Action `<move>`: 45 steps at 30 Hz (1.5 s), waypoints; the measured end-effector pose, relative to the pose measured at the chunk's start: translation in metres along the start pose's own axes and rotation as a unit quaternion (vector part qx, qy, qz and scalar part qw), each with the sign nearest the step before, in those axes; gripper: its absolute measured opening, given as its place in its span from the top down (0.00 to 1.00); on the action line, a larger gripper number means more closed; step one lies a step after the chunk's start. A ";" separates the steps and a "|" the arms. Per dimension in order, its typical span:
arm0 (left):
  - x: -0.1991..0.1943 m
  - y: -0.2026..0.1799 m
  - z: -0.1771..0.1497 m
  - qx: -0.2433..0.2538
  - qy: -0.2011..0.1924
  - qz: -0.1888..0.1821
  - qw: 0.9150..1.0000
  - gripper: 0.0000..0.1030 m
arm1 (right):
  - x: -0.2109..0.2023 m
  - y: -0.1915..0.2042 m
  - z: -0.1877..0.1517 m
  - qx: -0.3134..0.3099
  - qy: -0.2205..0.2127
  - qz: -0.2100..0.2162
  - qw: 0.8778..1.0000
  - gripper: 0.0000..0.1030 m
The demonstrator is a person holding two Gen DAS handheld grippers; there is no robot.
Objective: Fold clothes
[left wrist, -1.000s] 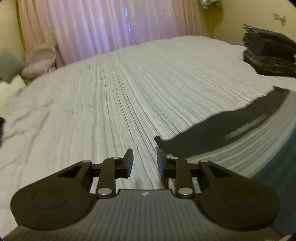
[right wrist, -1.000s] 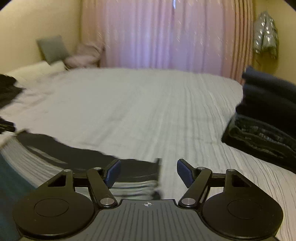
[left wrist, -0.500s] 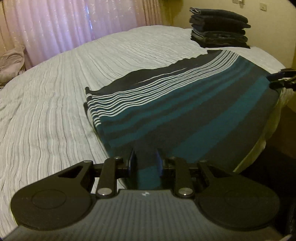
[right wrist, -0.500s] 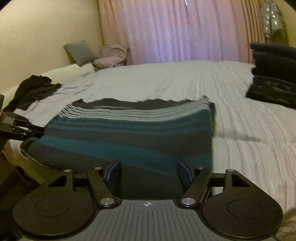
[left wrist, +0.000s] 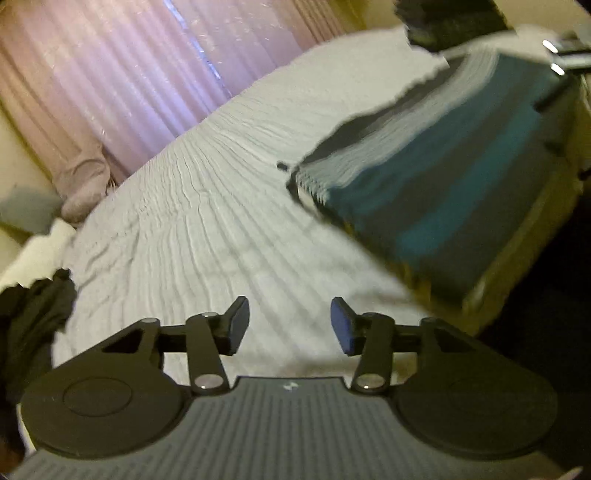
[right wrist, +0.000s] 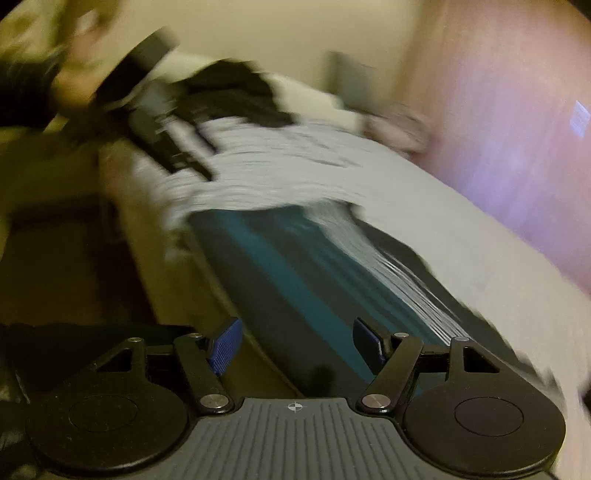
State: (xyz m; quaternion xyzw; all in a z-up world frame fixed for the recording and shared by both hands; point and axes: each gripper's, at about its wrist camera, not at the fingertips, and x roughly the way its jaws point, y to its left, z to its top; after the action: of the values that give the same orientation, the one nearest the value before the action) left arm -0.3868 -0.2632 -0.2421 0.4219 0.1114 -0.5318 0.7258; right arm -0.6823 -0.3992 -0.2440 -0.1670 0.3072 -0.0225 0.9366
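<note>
A striped garment, dark grey and teal with thin white stripes, lies folded flat near the front edge of the bed. It also shows in the right wrist view. My left gripper is open and empty over bare bedspread, to the left of the garment. My right gripper is open and empty, with its jaws above the garment's near end at the bed's edge. The left gripper shows blurred at the far end of the garment.
A stack of folded dark clothes sits at the far right of the bed. A loose black garment lies at the left, also in the right wrist view. Pink curtains hang behind. The floor drops off beside the bed.
The left gripper was shut on the garment's edge; it has let go, opened and swung left. The right gripper has turned left along the garment. Both views are motion-blurred.
</note>
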 end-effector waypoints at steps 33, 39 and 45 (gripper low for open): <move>0.098 -0.044 0.098 0.232 -0.184 0.020 0.955 0.25 | 0.064 -0.060 0.030 0.161 -0.119 -0.016 0.980 0.85; 0.100 -0.054 0.164 0.220 -0.238 0.032 0.945 0.25 | 0.006 -0.098 0.009 0.269 -0.178 -0.057 0.945 0.85; 0.101 -0.109 0.245 0.213 -0.304 0.002 0.928 0.25 | -0.063 -0.129 -0.061 0.407 -0.226 -0.135 0.874 0.87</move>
State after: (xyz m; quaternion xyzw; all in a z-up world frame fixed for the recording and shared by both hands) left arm -0.5105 -0.5188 -0.2060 0.3849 -0.2317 -0.6445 0.6187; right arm -0.7605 -0.5299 -0.2121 0.1891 0.0249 -0.2330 0.9536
